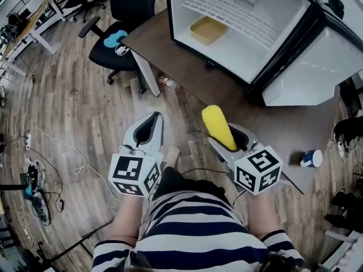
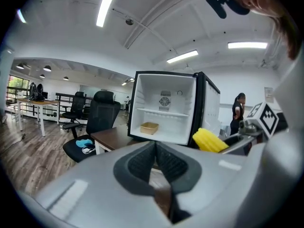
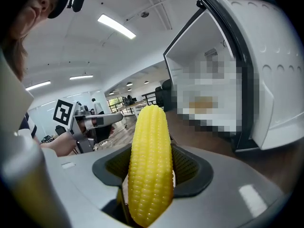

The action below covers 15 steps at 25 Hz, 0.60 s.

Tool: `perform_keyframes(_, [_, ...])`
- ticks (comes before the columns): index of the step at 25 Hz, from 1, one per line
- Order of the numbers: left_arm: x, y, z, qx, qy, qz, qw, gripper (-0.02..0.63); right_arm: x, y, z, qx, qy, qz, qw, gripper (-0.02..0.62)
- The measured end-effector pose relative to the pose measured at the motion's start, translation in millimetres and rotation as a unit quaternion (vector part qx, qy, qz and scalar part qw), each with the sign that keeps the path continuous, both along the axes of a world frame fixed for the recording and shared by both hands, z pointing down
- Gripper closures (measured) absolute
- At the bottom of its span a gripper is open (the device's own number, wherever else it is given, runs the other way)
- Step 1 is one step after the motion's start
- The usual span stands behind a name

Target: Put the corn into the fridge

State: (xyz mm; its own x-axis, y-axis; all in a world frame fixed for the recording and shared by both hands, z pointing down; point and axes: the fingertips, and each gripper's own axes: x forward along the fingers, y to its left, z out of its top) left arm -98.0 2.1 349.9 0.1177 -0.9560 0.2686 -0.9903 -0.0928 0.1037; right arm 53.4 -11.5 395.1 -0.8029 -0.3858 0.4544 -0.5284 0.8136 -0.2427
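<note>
The left tool (image 1: 151,119) hangs over the floor (image 1: 85,112), just off the desk's (image 1: 181,67) near edge, its jaws pressed together with nothing between them. Right of it, over the desk's near edge, the right tool (image 1: 229,137) pinches the yellow corn (image 1: 219,127), whose free end points toward the fridge (image 1: 286,35). The fridge stands open at the desk's far side, with a yellow tray (image 1: 208,29) on its bottom and its door (image 1: 320,67) swung right. A blue-and-white cup (image 1: 311,158) sits near the desk's right edge.
</note>
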Motion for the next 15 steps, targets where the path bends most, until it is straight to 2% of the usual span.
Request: perform_keyframes(15, [-31.1, -109.2, -9.2, -0.001, -0.007, 0.093, 0.9956, 0.606, -49.1, -93.3, -18.8, 0.013, 0.014, 0.057, 0.998, 0.345])
